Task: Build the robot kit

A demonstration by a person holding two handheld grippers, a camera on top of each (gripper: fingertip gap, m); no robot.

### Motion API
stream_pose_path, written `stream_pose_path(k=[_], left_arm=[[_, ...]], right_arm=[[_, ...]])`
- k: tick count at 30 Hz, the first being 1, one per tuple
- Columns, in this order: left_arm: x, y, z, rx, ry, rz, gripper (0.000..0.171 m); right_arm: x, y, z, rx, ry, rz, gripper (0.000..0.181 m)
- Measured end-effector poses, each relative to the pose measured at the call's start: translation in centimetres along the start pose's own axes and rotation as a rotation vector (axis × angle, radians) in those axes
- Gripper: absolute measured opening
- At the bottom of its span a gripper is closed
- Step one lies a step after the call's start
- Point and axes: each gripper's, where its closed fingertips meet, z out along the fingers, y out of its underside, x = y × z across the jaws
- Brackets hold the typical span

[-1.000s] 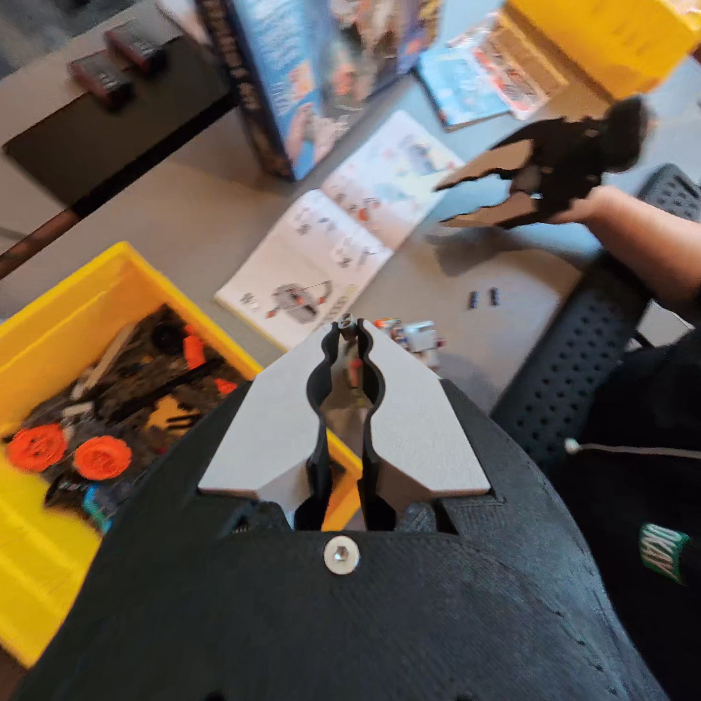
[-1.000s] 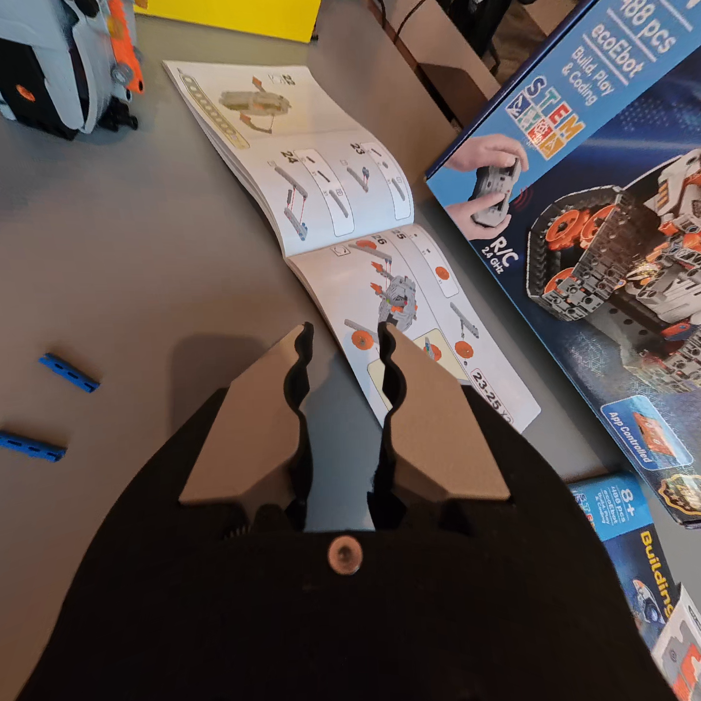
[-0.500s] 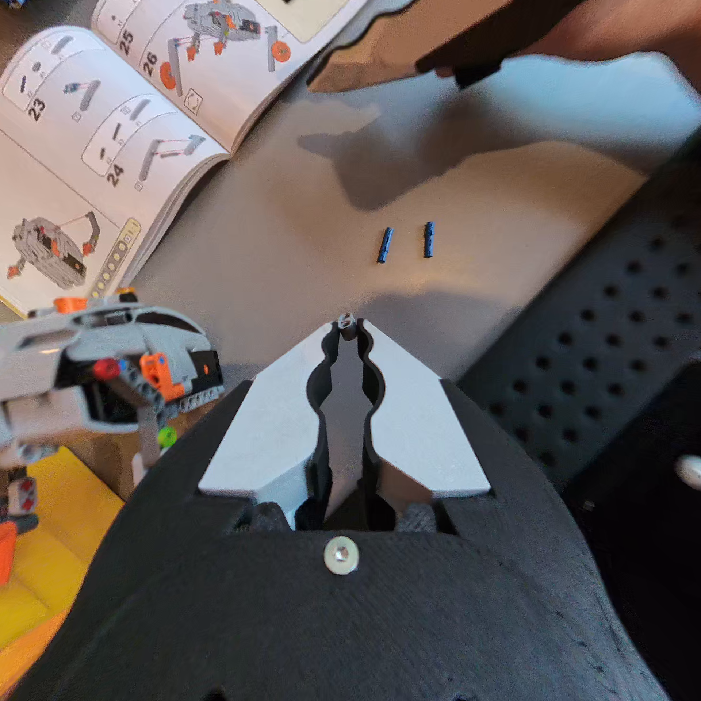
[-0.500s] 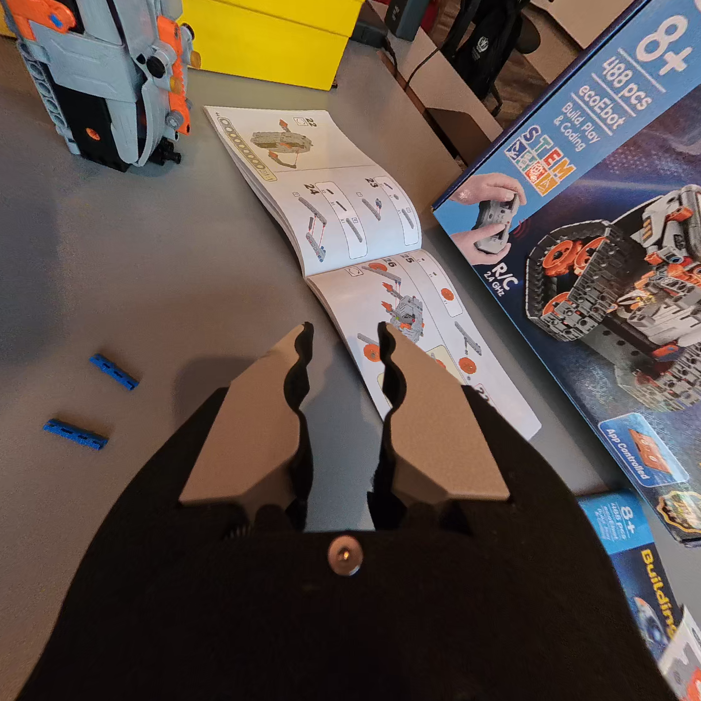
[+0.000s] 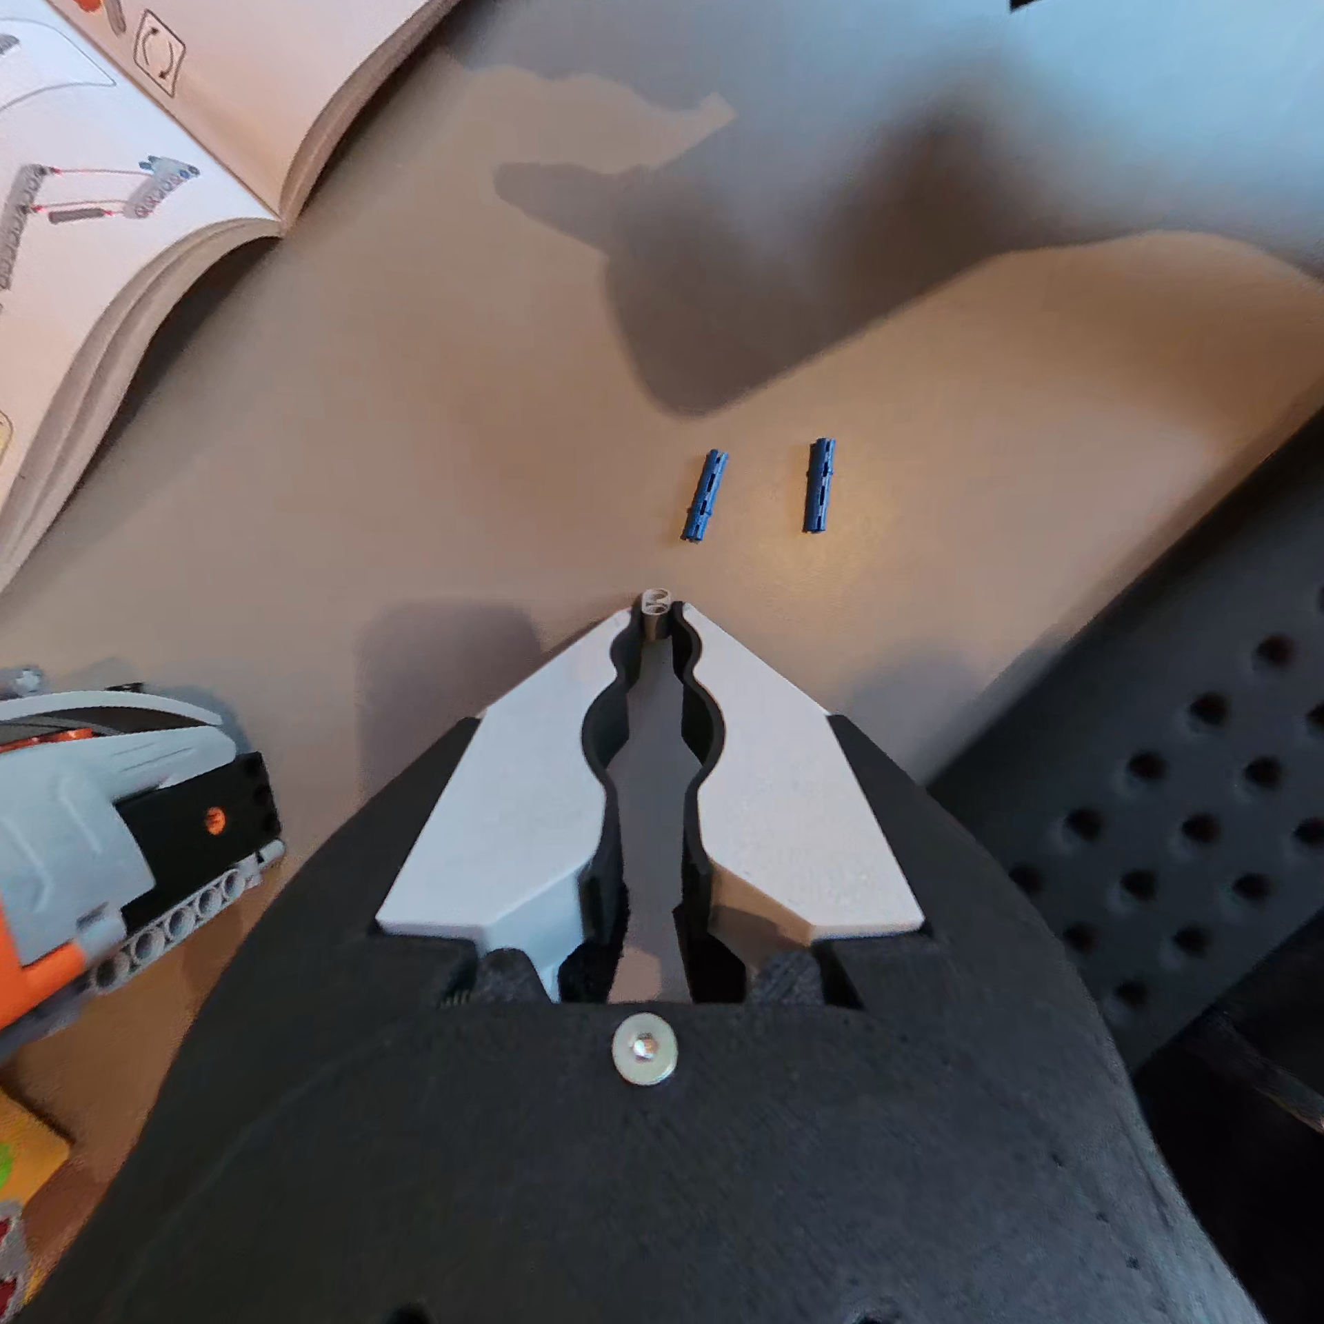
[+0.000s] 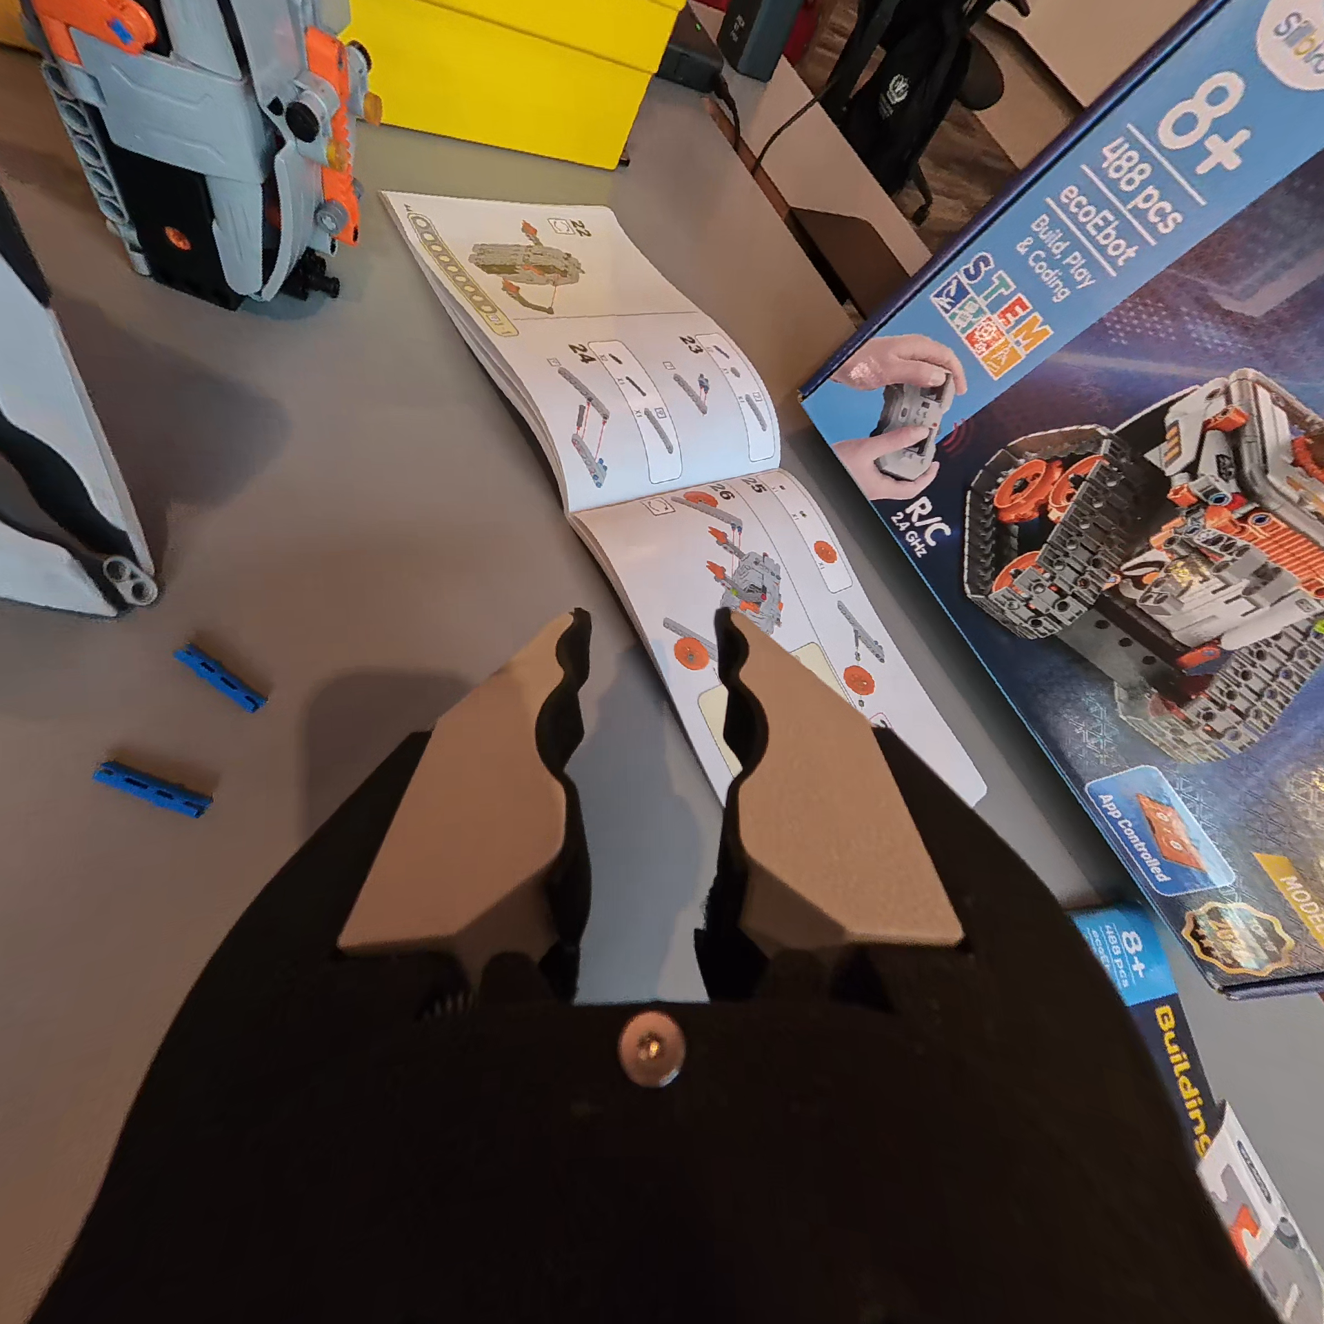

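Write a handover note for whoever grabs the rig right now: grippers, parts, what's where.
Left gripper: shut on a small grey two-hole piece, tips just short of the two blue pins.
Right gripper: open, empty, over the table beside the open instruction booklet.
Both pins lie loose, side by side, apart from each other.
Partly built grey-and-orange model stands behind them, near the yellow bin. Kit box lies right of the booklet.
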Motion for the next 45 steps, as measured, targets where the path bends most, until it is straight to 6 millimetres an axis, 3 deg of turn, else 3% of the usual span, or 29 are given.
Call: stream_pose_path(k=[4, 7, 10, 15, 20, 23, 28, 32, 37, 41, 45], left_arm=[[-0.1, 0.1, -0.2, 0.001, 0.061, -0.045, 0.009], [-0.9, 0.4, -0.6, -0.014, 0.05, -0.064, 0.036], [-1.3, -0.1, -2.3, 0.025, 0.034, -0.051, 0.032], [-2.0, -2.9, -10.3, 0.272, 0.041, -0.048, 0.028], [-8.2, -4.4, -19.6, 0.581, -0.172, -0.057, 0.044], [-11.3, -4.3, -23.2, 0.729, -0.245, -0.091, 0.056], [-13.9, -4.6, -26.3, 0.938, -0.22, -0.121, 0.071], [-16.0, -5.5, -28.5, 1.086, -0.309, -0.071, 0.08], [-17.3, -8.3, -31.6, 1.201, -0.325, 0.031, 0.099], [-17.6, -10.9, -33.6, 1.214, -0.242, 0.075, 0.099], [-20.7, -10.9, -33.9, 1.138, -0.412, 0.043, 0.088]], right_arm=[[-0.1, 0.2, 0.1, -0.007, -0.008, -0.005, 0.034], [0.1, 0.4, 0.1, -0.012, -0.011, 0.009, 0.035], [0.3, 0.2, -0.1, -0.004, -0.004, 0.014, 0.035], [0.6, 0.3, -0.3, -0.006, 0.01, 0.022, 0.035], [0.7, 0.2, -0.2, -0.002, 0.018, 0.025, 0.035], [0.9, 0.3, 0.0, 0.0, 0.022, 0.038, 0.035], [1.3, 0.4, 0.7, 0.014, 0.018, 0.091, 0.035], [1.2, 1.1, 1.4, 0.0, -0.006, 0.13, 0.035], [1.1, 1.3, 1.7, 0.016, -0.036, 0.186, 0.035], [1.2, 1.5, 1.8, 0.026, -0.053, 0.225, 0.035], [0.9, 1.4, 1.9, 0.028, -0.065, 0.227, 0.035]])
